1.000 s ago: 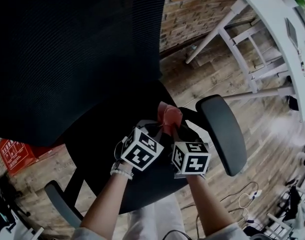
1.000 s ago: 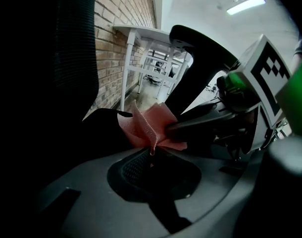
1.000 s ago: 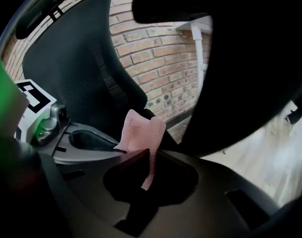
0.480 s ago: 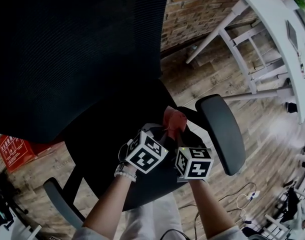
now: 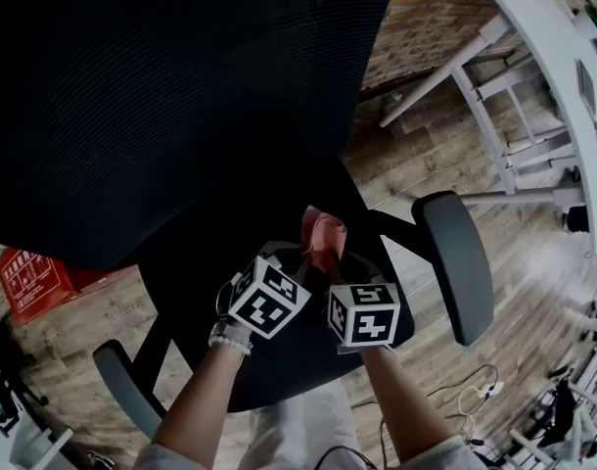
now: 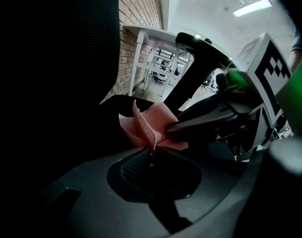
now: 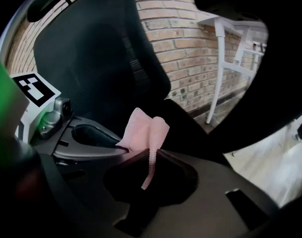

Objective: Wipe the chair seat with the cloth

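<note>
In the head view, the left hand-held gripper [image 5: 300, 256] and the right hand-held gripper [image 5: 339, 263] meet tip to tip over the right part of the black chair seat [image 5: 206, 272]. A crumpled pink woven cloth [image 5: 321, 235] sticks up between them. The black mesh backrest [image 5: 161, 96] fills the upper left, a dark grey padded armrest [image 5: 455, 262] lies just to the right, and a white tabletop [image 5: 548, 57] stands well apart on the wooden plank floor [image 5: 445, 164].

In the left gripper view, the left hand-held gripper [image 6: 151, 155] is clenched on a fold of the cloth [image 6: 146, 128], and the other gripper's jaw [image 6: 200, 120] bites the cloth from the right.

In the right gripper view, the right hand-held gripper [image 7: 150, 160] pinches the cloth [image 7: 141, 130], a loose strip hanging down before its jaws. A brick wall [image 7: 190, 48] stands behind.
</note>
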